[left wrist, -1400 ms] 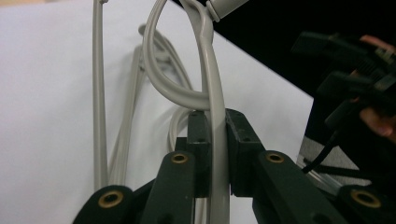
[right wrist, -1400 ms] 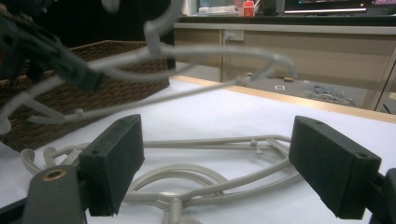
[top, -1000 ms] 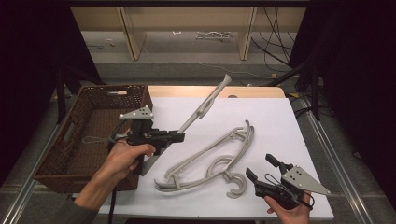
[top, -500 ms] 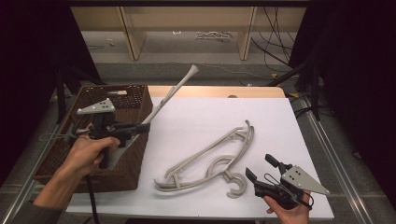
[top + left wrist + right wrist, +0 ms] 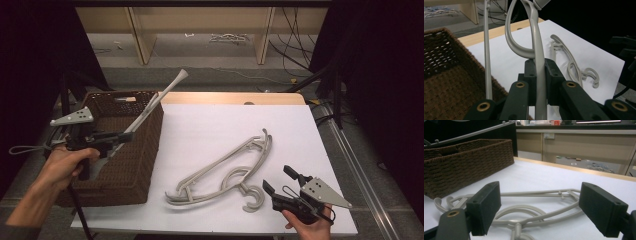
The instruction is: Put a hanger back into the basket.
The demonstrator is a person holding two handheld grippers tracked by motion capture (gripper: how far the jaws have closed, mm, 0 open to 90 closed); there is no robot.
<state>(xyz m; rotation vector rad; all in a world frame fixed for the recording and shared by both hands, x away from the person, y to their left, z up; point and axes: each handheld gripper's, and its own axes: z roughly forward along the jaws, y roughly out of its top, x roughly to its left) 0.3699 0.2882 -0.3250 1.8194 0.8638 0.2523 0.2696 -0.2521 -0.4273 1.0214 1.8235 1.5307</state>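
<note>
The grey plastic hanger [image 5: 152, 106] is clamped in the left gripper [image 5: 117, 137] and held up in the air, slanting over the right wall of the wicker basket [image 5: 132, 172] at the left edge of the counter [image 5: 210, 125]. In the left gripper view the fingers [image 5: 529, 75] are closed tight on the hanger's flat bar, with its hook curling up just above them and the basket's open inside down to the left. Judging by this, the hanger is picked up and brought to the basket but not yet put in: lowering and letting go are left.

Two more hangers [image 5: 225, 167] lie overlapped on the white sheet near the counter's front edge, right of the middle, their hooks toward the front. They look like the remaining work.

The right gripper [image 5: 280, 182] rests at the front right corner, just beside those hangers. In the right gripper view its fingers [image 5: 485, 206] stand wide apart and hold nothing; the hangers lie on the sheet beyond them.
</note>
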